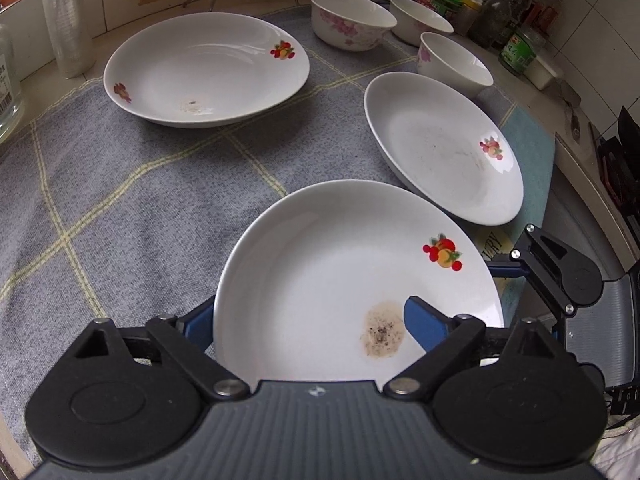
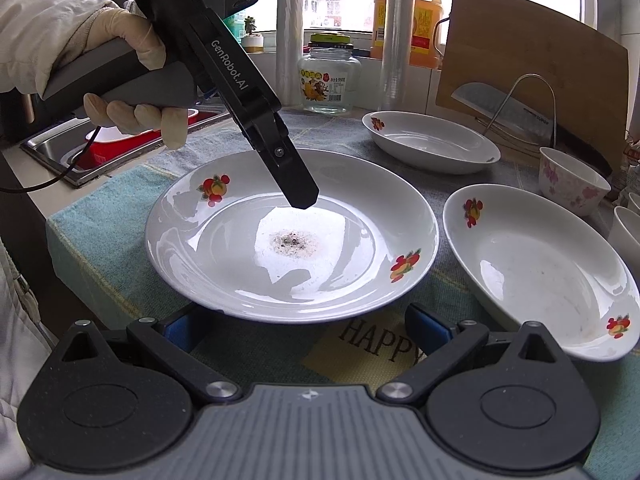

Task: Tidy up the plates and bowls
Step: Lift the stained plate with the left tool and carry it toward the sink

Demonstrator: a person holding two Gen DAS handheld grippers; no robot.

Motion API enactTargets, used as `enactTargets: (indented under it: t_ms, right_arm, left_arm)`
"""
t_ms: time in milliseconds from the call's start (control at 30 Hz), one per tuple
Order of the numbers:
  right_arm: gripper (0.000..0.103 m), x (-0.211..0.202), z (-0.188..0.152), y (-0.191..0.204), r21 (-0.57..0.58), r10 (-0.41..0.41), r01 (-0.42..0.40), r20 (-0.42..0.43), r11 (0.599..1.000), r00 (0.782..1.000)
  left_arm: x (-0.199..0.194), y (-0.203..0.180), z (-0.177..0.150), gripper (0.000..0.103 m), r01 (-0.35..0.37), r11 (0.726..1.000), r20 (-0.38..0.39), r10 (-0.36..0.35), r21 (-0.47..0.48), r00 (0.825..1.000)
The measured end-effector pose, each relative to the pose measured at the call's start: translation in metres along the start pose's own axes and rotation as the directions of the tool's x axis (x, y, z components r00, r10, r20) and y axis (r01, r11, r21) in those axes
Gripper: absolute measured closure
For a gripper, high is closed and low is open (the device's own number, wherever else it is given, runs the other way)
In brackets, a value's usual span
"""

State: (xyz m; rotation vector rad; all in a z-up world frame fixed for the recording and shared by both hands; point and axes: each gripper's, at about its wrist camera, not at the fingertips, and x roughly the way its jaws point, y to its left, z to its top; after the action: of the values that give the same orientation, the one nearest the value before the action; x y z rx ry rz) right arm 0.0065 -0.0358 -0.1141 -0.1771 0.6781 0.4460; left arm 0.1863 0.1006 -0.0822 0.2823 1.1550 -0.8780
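Note:
A white stained plate (image 1: 328,272) with fruit decals lies on the checked cloth (image 1: 120,200). My left gripper (image 1: 310,326) straddles its rim, one blue finger (image 1: 424,328) inside the plate and the other outside below the edge. The jaws stand wide, and no pad visibly presses on the plate. From the right wrist view, one left fingertip (image 2: 304,200) hangs over the same plate (image 2: 288,240). My right gripper (image 2: 304,330) is open at the plate's near rim, empty. Two more plates (image 1: 208,68) (image 1: 440,148) and three flowered bowls (image 1: 352,20) (image 1: 420,20) (image 1: 452,64) rest beyond.
A sink (image 2: 52,148) with a red basin (image 2: 116,140) lies to the left past the cloth's edge. A glass jar (image 2: 328,80), film rolls, an oil bottle (image 2: 408,20), a cutting board (image 2: 532,60) and a knife on a wire rack (image 2: 504,108) line the back. Spice jars (image 1: 520,48) crowd the bowls.

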Motion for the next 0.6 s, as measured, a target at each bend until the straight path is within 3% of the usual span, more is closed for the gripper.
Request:
enactTargets:
  t_ms: [467,600]
  right_arm:
    - [0.000,0.000,0.002,0.003,-0.026,-0.003,0.003,0.008,1.000,1.000]
    - [0.000,0.000,0.003,0.002,-0.028,0.001,-0.001,0.008,1.000,1.000]
  left_arm:
    - [0.007,0.011,0.007,0.010,0.030,1.000,-0.037,-0.030,-0.009,0.999]
    - [0.010,0.012,0.010,0.019,0.043,0.999,-0.055,-0.044,-0.004,0.998]
